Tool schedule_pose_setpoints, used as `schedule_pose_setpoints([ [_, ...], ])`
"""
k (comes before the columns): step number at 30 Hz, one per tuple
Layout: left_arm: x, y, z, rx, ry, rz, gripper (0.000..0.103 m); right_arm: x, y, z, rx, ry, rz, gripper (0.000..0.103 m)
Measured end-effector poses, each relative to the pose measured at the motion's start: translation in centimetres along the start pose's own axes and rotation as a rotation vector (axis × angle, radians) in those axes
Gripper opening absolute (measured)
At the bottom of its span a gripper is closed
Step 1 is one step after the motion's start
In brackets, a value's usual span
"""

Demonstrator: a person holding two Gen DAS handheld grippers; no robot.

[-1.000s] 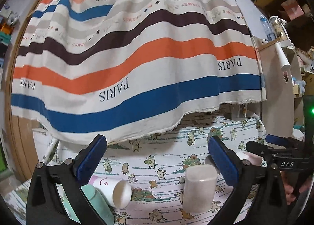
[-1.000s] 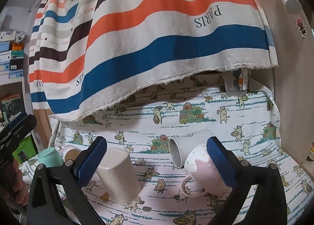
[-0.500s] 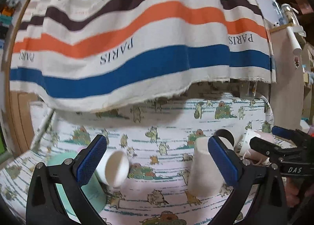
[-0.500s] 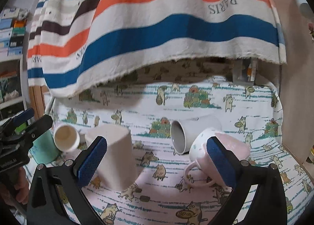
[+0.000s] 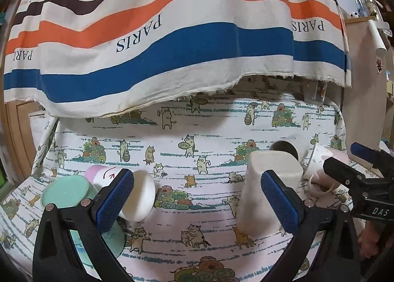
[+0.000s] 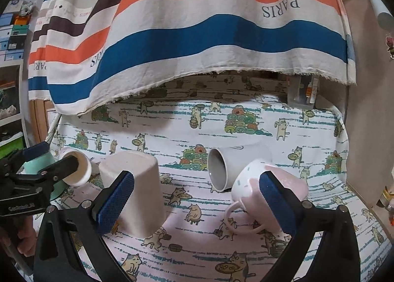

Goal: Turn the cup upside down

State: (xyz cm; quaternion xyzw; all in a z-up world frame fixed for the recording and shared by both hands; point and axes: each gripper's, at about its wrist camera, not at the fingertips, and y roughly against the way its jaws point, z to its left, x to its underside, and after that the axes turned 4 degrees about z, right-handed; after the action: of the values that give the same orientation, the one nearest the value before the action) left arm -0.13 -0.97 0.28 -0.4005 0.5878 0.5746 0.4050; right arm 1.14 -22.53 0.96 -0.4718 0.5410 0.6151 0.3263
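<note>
The left gripper point(image 5: 197, 195) is held wide open, with nothing between its blue pads. The right gripper point(image 6: 197, 195) is likewise spread wide and grips nothing.

Between the left gripper's fingers, on the cat-print tabletop point(image 5: 202, 134), a small white cup point(image 5: 139, 199) is seen lying on its side, its pink base end toward the rear left and its mouth toward the left gripper; in the right wrist view the mouth is open and nothing is seen inside. Touching it on the left is a mint-green cup point(image 5: 65, 194), inverted, its flat base uppermost. Toward the right finger a tall cream cup point(image 5: 266, 190) stands upside down, base up, its contents hidden. Behind it a grey mug point(image 6: 229, 166) lies on its side, mouth toward the cameras; its interior appears empty. Just beside it a pink-and-white mug point(image 6: 256, 183) is tipped over, its handle at the front and resting on the cloth; its interior cannot be seen. A striped cloth point(image 5: 172, 35) marked PARIS hangs behind the tabletop.

Compared with a second ago, both grippers are found raised and drawn back, so more of the tabletop is shown. The cups are found in the same places and attitudes. The openings of both grippers are unchanged.
</note>
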Motion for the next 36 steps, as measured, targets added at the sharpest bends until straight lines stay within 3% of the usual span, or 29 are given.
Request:
schedule_pose_setpoints([
  [15, -0.14, -0.07, 0.45, -0.039, 0.017, 0.0, 0.103, 0.01, -0.09, -0.24, 0.028, -0.006, 0.0, 0.102],
  [36, -0.07, 0.04, 0.43, -0.035, 0.01, 0.002, 0.103, 0.01, -0.12, -0.16, 0.027, -0.005, 0.0, 0.102],
])
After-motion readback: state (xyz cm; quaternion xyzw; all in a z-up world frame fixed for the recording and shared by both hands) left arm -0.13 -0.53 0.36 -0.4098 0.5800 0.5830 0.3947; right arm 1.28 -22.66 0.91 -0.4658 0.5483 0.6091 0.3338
